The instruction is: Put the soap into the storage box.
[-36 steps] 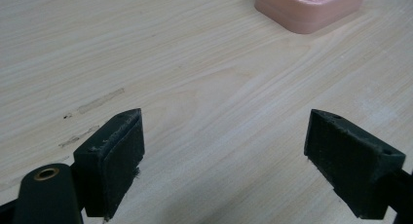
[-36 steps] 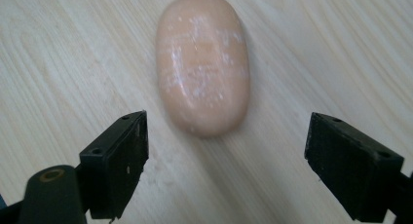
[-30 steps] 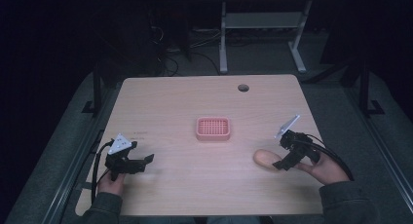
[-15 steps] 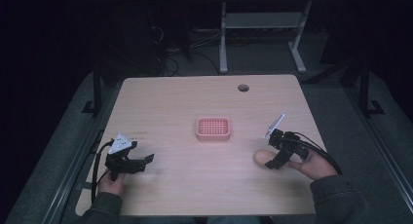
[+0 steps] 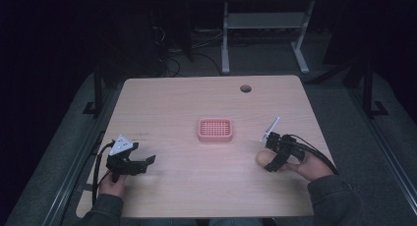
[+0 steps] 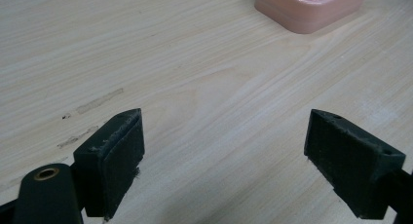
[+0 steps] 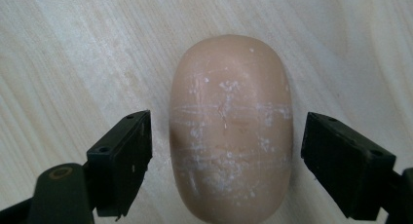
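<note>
Tan soap bar (image 7: pixel 231 129) lies on the wooden desk (image 5: pixel 187 103) between my right gripper's (image 5: pixel 273 162) wide-open jaws, ungrasped. My left gripper (image 5: pixel 143 163) rests open and empty, well apart. Pink soap dish (image 5: pixel 215 129) waits mid-desk; I judge gripping and placing remain.

No readable text, no labels, no brands, no numbers, no signs on anything

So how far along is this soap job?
Nothing is done yet: the pink dish sits empty mid-table. In hand: the right gripper is open, its jaws either side of the soap, not squeezing. Left: grasping and moving it. The left gripper waits open.
</note>
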Available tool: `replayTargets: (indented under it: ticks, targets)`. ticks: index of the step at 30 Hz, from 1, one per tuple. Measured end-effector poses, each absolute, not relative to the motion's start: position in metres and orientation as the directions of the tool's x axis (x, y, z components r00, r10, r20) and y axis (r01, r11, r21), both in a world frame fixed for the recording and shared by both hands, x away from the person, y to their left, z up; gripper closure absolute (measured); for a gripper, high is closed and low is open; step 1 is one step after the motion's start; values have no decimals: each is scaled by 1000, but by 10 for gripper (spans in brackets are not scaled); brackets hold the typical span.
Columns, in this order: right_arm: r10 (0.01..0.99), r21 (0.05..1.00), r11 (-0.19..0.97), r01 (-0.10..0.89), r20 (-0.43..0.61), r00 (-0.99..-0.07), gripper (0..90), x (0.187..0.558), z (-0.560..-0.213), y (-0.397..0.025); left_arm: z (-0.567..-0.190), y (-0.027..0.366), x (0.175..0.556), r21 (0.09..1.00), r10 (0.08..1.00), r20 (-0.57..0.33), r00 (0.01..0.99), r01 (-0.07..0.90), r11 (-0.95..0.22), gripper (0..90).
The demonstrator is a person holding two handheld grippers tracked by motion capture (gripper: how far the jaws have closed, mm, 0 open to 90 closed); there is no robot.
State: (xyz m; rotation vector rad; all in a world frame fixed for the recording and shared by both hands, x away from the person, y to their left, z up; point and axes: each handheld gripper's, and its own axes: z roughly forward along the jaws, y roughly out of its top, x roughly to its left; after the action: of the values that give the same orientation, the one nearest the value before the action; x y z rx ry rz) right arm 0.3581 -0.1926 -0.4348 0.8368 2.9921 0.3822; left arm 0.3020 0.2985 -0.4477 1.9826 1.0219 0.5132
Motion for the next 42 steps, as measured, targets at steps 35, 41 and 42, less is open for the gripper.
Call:
replayTargets:
  ticks: [35, 41, 42]
  targets:
    - [471, 190, 862, 470, 46, -881, 319, 362, -437, -183, -447, 299, 302, 820, 810, -20, 586, 473, -323, 143]
    - [455, 199, 868, 455, 45, -889, 319, 367, -429, -173, -446, 300, 301, 817, 808, -10, 589, 471, -333, 143]
    - [453, 201, 869, 452, 45, -891, 320, 368, -429, -172, -446, 300, 301, 817, 808, -11, 589, 471, -332, 143]
